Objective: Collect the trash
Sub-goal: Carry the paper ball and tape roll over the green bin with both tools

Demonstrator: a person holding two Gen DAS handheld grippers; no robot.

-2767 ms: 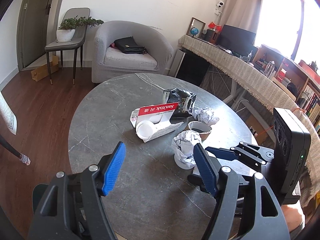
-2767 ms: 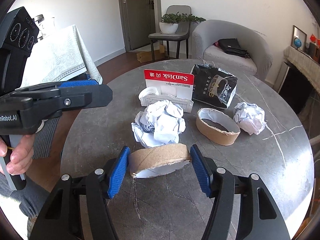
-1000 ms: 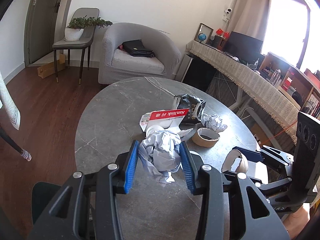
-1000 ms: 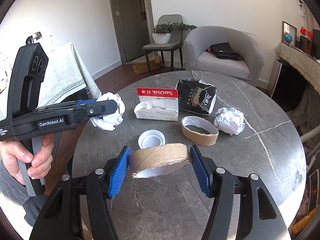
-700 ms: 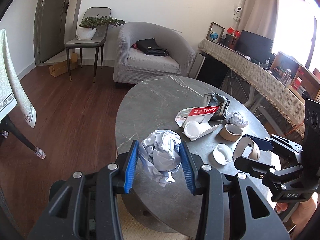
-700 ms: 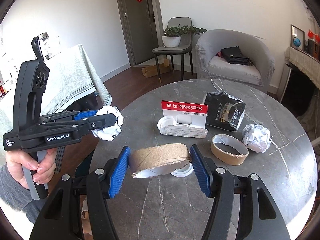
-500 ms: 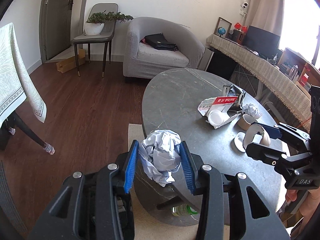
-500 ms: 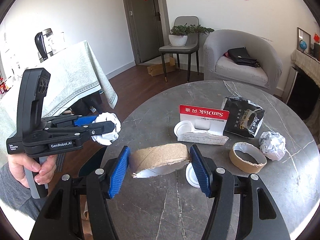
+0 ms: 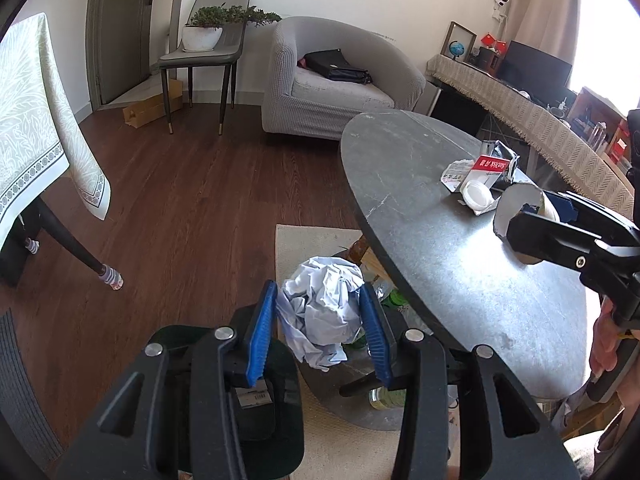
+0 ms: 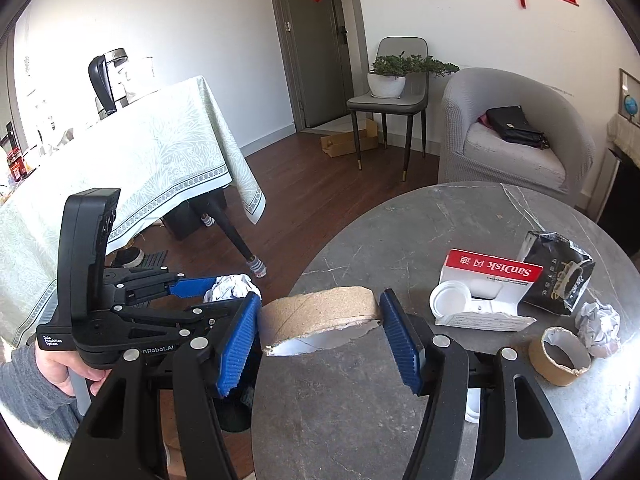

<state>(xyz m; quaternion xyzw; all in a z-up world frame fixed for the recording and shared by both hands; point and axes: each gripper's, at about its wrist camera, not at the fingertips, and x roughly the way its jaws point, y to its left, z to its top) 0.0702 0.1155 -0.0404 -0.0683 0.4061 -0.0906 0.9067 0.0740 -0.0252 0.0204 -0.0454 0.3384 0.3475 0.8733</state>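
The left gripper (image 9: 320, 320) is clamped on a crumpled ball of pale blue-white paper (image 9: 322, 312), its ribbed blue pads pressing both sides. It hangs off the edge of the round grey marble-look table (image 9: 420, 216), above the beige rug (image 9: 316, 240) and a dark green bin (image 9: 276, 400) that lies at about 6 o'clock in the left wrist view.

The right gripper (image 10: 320, 334) is closed on a brown cardboard tape-roll ring with a torn white lining (image 10: 320, 314), held over the table's near rim. In that view the left gripper with its paper ball sits at 9 o'clock, gripped by a hand in a grey sleeve (image 10: 60, 368).

On the table, toward 3 o'clock from the held ring, lie a red-and-white SanDisk card package (image 10: 486, 292), a round white plastic lid (image 10: 450, 300) touching it, a crumpled black foil bag (image 10: 556, 276) just behind, a second brown cardboard ring (image 10: 560, 356) and a small white paper wad (image 10: 600, 328) beside it.
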